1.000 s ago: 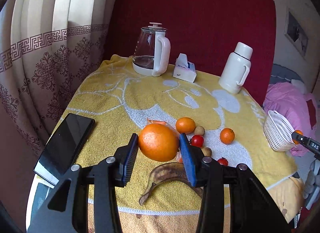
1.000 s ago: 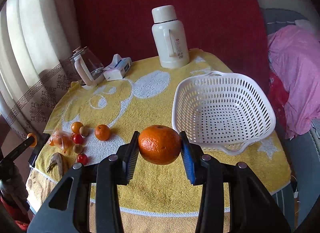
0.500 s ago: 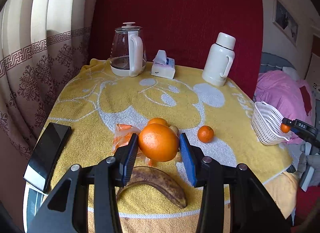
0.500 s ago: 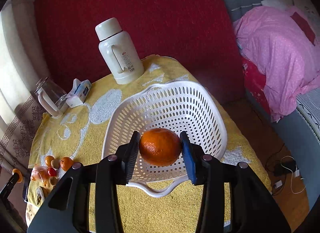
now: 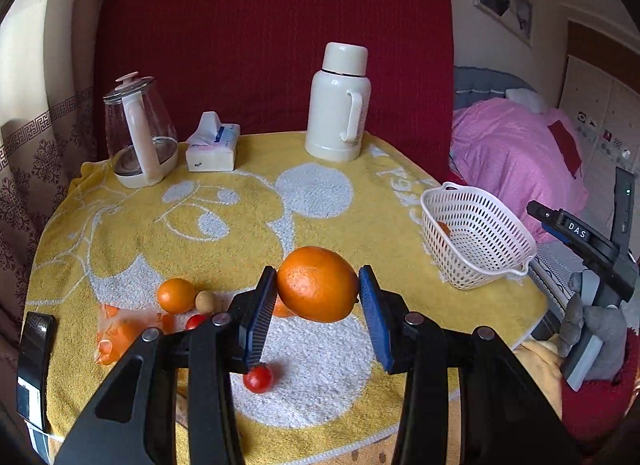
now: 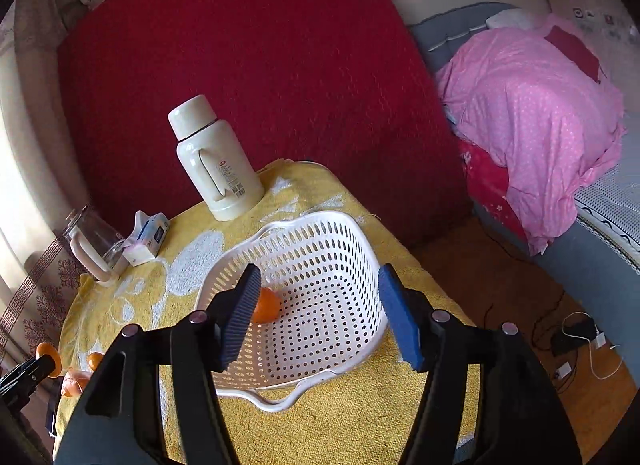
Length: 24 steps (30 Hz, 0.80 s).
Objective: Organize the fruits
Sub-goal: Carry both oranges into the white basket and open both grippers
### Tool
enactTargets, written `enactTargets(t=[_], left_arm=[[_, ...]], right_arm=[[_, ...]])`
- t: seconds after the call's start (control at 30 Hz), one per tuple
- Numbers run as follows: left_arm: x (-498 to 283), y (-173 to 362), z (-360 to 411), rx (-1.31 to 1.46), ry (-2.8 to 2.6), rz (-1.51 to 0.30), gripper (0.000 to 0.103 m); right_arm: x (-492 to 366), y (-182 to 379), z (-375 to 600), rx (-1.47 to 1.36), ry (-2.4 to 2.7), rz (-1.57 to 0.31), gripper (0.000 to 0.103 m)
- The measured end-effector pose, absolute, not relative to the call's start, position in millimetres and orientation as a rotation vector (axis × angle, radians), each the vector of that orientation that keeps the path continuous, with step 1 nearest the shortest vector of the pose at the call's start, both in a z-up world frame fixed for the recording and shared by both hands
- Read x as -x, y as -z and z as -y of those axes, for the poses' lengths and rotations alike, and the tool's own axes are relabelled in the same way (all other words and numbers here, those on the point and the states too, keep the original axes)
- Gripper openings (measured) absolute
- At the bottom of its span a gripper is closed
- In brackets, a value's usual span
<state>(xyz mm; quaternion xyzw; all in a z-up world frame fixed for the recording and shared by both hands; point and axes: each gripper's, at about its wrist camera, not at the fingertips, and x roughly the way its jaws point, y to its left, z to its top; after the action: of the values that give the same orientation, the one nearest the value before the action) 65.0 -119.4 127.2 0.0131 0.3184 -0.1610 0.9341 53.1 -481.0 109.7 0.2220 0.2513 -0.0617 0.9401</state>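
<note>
Near table edge: right tongs [image 6: 320, 313] just spread over basket [image 6: 360, 241], empty; left tongs [image 5: 318, 305] pinching orange [image 5: 318, 284].

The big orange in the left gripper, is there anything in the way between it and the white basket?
Nothing visible blocks it. The big orange is held above the yellow cloth in the left gripper, and the cloth between it and the white basket is bare. The thermos stands farther back.

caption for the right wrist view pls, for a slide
Right gripper, just opened, above the white basket, one orange lying inside.
</note>
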Motion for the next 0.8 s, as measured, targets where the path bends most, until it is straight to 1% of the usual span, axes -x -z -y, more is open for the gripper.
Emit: enactTargets(t=[0.1,0.13,0.4,0.7,0.73,0.77,0.8], left_arm=[[-74.7,-128.2,155.7,-0.059,0.404,-0.649,0.043],[-78.6,-127.8,166.6,-0.066,0.427,-0.651,0.043],[-104.4,-118.2,238.5,-0.093,0.553,-0.696,0.043],[-119.6,-105.8,276.8,-0.111,0.608,-0.720,0.043],[-121.0,-105.1,278.5,-0.107,0.611,-0.719,0.046],[-122.1,-104.9,278.8,-0.100,0.616,-0.717,0.059],[-122.5,-105.1,277.9,-0.091,0.616,-0.709,0.068]], right_arm=[[-42.6,-114.9,485.2,-0.451,0.163,-0.448,0.070],[-39.7,-116.5,486.8,-0.446,0.174,-0.430,0.071],[-32.9,-112.9,498.2,-0.477,0.198,-0.406,0.071],[-34.7,-104.0,503.4,-0.508,0.213,-0.419,0.072],[-35.3,-103.6,503.3,-0.509,0.214,-0.419,0.072],[-35.5,-103.2,503.2,-0.509,0.215,-0.420,0.072],[-35.5,-103.0,503.2,-0.510,0.215,-0.420,0.072]])
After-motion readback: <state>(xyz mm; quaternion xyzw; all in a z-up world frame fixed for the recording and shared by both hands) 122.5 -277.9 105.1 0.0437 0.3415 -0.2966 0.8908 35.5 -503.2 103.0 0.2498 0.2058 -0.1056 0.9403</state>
